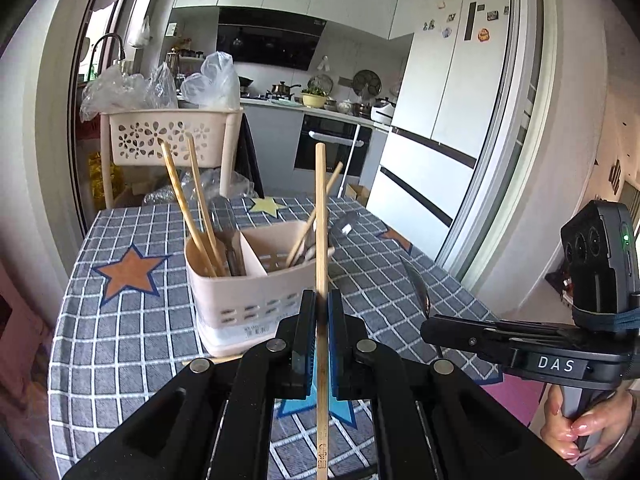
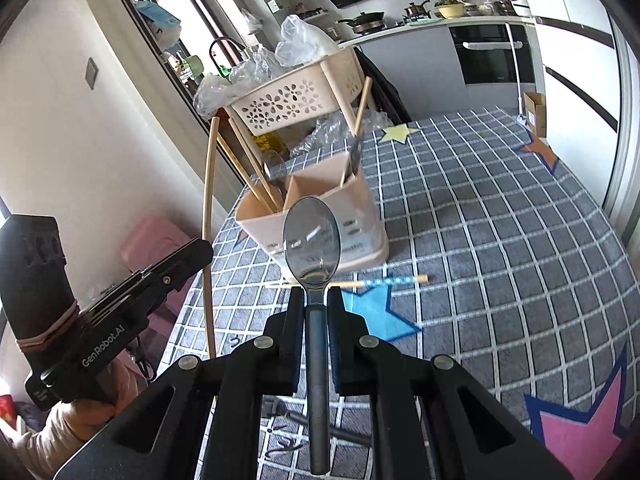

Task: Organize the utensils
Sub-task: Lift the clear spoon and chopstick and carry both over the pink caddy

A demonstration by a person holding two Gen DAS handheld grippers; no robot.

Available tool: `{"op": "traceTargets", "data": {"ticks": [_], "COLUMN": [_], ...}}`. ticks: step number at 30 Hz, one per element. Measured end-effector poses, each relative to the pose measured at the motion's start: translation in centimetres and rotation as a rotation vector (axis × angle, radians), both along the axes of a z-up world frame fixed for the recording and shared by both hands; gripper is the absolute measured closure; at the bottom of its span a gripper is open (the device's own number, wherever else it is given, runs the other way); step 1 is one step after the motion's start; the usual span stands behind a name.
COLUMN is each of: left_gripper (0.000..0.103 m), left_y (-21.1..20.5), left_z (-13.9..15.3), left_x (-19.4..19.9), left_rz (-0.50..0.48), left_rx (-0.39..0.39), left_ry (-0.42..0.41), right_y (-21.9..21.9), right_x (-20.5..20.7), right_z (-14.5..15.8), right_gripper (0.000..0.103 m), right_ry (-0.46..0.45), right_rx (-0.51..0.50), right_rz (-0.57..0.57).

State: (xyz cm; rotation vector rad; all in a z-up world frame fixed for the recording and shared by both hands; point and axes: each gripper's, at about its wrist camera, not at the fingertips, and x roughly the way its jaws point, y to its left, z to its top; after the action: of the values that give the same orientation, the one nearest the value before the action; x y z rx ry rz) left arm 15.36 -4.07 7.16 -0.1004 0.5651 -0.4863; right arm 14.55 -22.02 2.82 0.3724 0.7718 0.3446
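Observation:
A beige two-compartment utensil caddy (image 1: 244,300) stands on the checked tablecloth; it also shows in the right wrist view (image 2: 352,224). It holds chopsticks (image 1: 188,208) and metal utensils. My left gripper (image 1: 321,304) is shut on a wooden chopstick (image 1: 320,216), held upright in front of the caddy. My right gripper (image 2: 314,300) is shut on a metal spoon (image 2: 311,240), bowl forward, near the caddy. The spoon's tip (image 1: 418,284) shows in the left wrist view. A loose chopstick (image 2: 360,282) lies on the cloth in front of the caddy.
A beige flower-pattern basket rack (image 1: 168,136) with plastic bags stands behind the table's far edge. The checked tablecloth (image 2: 500,220) with star prints extends to the right. A fridge (image 1: 452,92) and kitchen counter lie beyond.

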Motion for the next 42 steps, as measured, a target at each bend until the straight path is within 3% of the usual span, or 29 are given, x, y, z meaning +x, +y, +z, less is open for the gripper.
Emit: {"op": "traceTargets", "data": {"ticks": [22, 33, 42], "left_gripper": [0.065, 0.065, 0.065], "left_y": [1.9, 1.9, 1.6], "left_z": [6.7, 4.6, 1.8], "left_x": [10.3, 16.2, 16.2], "left_rz": [0.068, 0.133, 0.184], "left_rx": [-0.002, -0.027, -0.019], "left_ry": [-0.145, -0.145, -0.194], "right_y": [2.6, 3.8, 5.3], "right_x": [12.3, 18.6, 19.9], "right_z": [4.8, 3.3, 0.8], "right_gripper": [0.091, 0.091, 0.091], "right_ry": [-0.135, -0.213, -0.276], "right_rx": [0.003, 0.004, -0.075], "right_rz": [0.021, -0.066, -0.106]}}
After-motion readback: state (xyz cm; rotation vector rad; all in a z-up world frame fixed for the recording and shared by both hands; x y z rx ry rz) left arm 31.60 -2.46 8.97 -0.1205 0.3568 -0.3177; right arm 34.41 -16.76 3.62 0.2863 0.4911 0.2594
